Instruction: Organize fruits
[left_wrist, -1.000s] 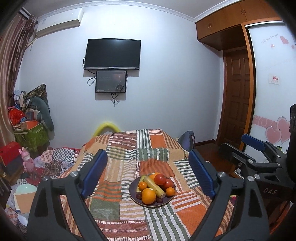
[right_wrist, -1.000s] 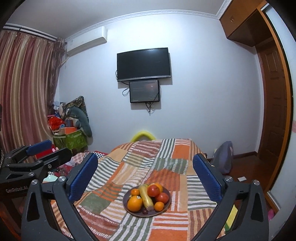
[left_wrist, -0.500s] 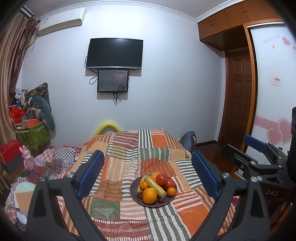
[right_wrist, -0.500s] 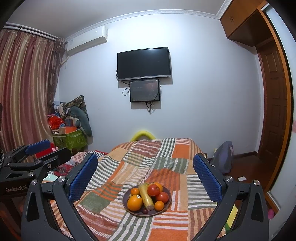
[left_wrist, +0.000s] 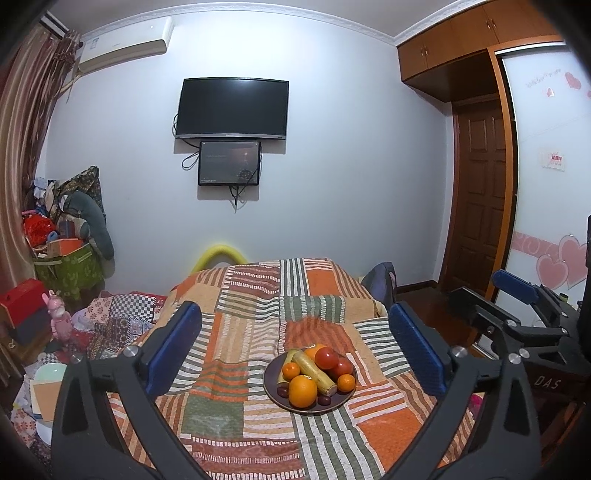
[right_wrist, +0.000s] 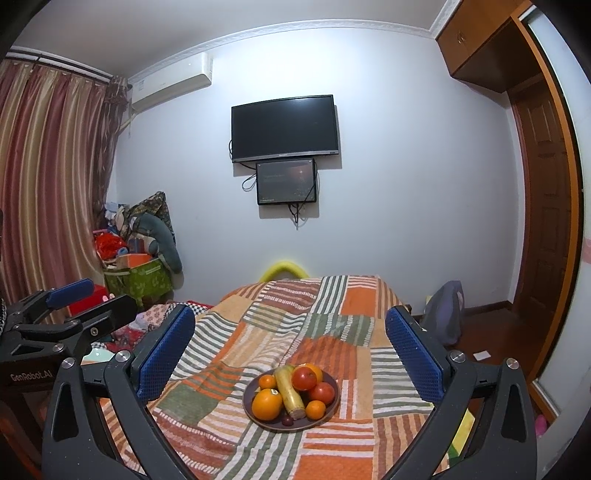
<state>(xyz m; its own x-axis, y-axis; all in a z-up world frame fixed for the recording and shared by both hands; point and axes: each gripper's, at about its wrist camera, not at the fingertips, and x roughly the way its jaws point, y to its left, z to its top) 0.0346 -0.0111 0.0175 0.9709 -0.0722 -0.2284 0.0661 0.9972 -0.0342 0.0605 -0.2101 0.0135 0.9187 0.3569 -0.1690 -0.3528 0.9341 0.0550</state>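
Left gripper (left_wrist: 295, 343) jaws spread wide, nothing held, hovering above the patchwork blanket (left_wrist: 240, 325), plate (left_wrist: 275, 397) of fruit (left_wrist: 302, 390) resting on it between both tools, right gripper (right_wrist: 290, 350) likewise spread and empty.

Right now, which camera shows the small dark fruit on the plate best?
Left wrist: three dark fruits show beside the big orange. Right wrist shows just one at the front of the plate.
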